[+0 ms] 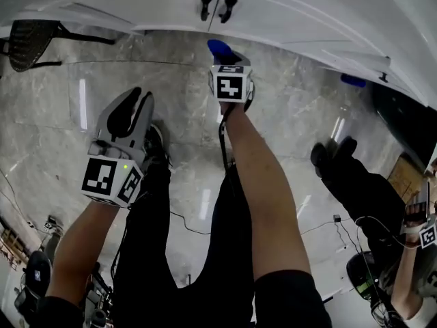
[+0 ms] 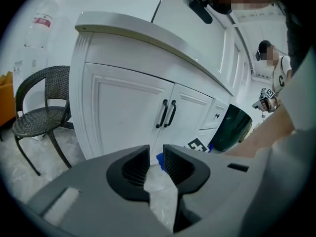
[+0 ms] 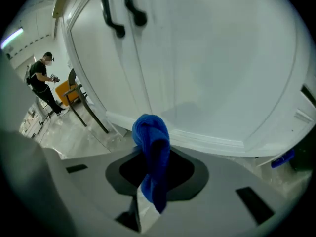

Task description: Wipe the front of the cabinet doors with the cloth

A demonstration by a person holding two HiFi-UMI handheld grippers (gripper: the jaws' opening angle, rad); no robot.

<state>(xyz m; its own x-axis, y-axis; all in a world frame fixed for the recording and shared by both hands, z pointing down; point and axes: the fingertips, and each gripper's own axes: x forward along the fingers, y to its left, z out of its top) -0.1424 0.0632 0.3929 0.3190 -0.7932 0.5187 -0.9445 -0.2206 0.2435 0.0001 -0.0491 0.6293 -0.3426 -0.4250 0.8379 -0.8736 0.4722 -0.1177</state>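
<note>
- A dark wicker chair (image 2: 38, 113) stands at the far left, beside the cabinet's end and well apart from both claws.
- The left claw (image 2: 156, 163) hangs low and near, short of the cabinet. Its jaws stand a narrow gap apart with nothing between them; only the marble floor (image 1: 61, 108) shows through.
- The white cabinet doors (image 2: 129, 116) are both shut. They meet at a centre seam flanked by two black handles (image 2: 167, 113).
- The right claw (image 3: 152, 168) is clamped on the blue cloth (image 3: 149, 130). It sits farther in than the left one, low before the right-hand door (image 3: 212, 78) and just above its bottom moulding. I cannot tell whether the cloth touches the panel.
- The cloth is bunched into a knob that sticks out past the jaw tips, with a tail hanging back through them.
- It looks soft, light and limp, so it should squash flat under pressure and drag rather than slide.
- A firm pinch across the middle of the bundle, as now, seems the right hold. A grip nearer an edge would likely let it flop, or pull free on the raised mouldings.
- At the far right another person (image 1: 362, 190) is on the floor, clear of the doors.
</note>
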